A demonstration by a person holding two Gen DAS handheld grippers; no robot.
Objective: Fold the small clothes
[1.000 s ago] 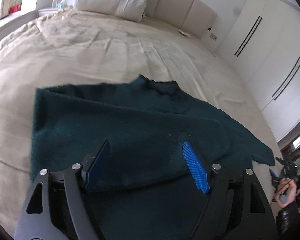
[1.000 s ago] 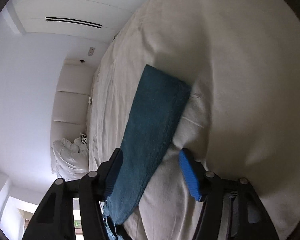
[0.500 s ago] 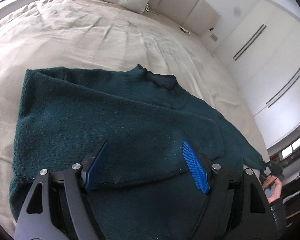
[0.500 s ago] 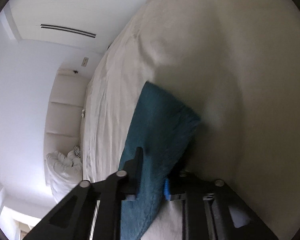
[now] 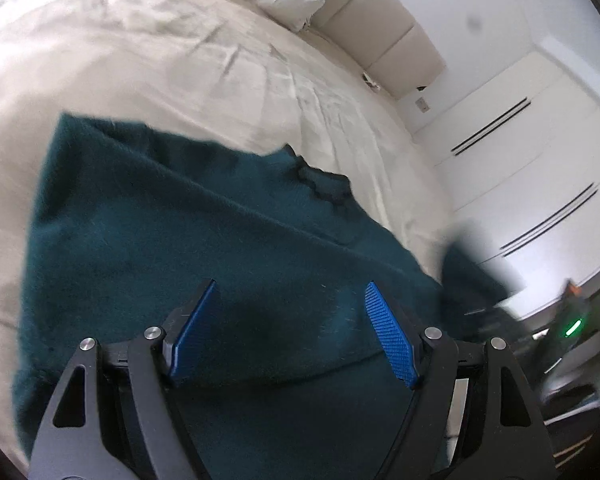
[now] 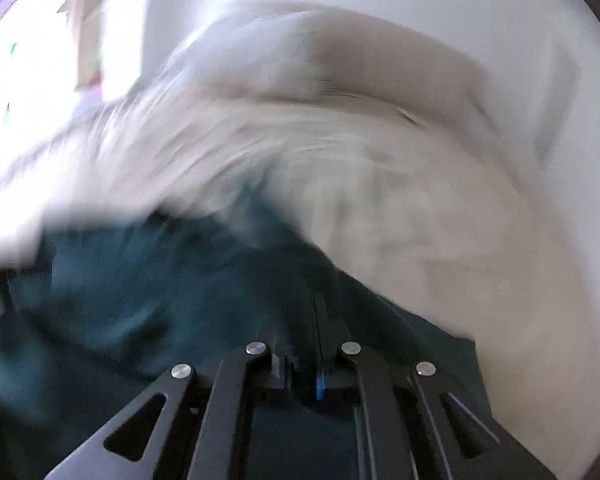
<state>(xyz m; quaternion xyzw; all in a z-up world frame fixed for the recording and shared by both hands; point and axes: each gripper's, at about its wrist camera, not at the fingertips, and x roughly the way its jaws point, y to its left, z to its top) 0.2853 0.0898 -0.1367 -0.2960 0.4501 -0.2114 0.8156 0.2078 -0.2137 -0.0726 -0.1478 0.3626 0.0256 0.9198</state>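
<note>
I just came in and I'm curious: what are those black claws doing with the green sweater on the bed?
Someone is folding a dark green sweater on the bed. The right gripper has its fingers pinched shut on part of it, in a blurry view. The left gripper hovers open above the sweater's body, holding nothing.

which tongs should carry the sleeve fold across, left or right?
Right. The right tongs are already shut on the sweater sleeve. The left tongs hang open over the sweater's body on the bed, gripping nothing.

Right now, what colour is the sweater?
Dark teal green sweater, clearest in the left wrist view.
</note>
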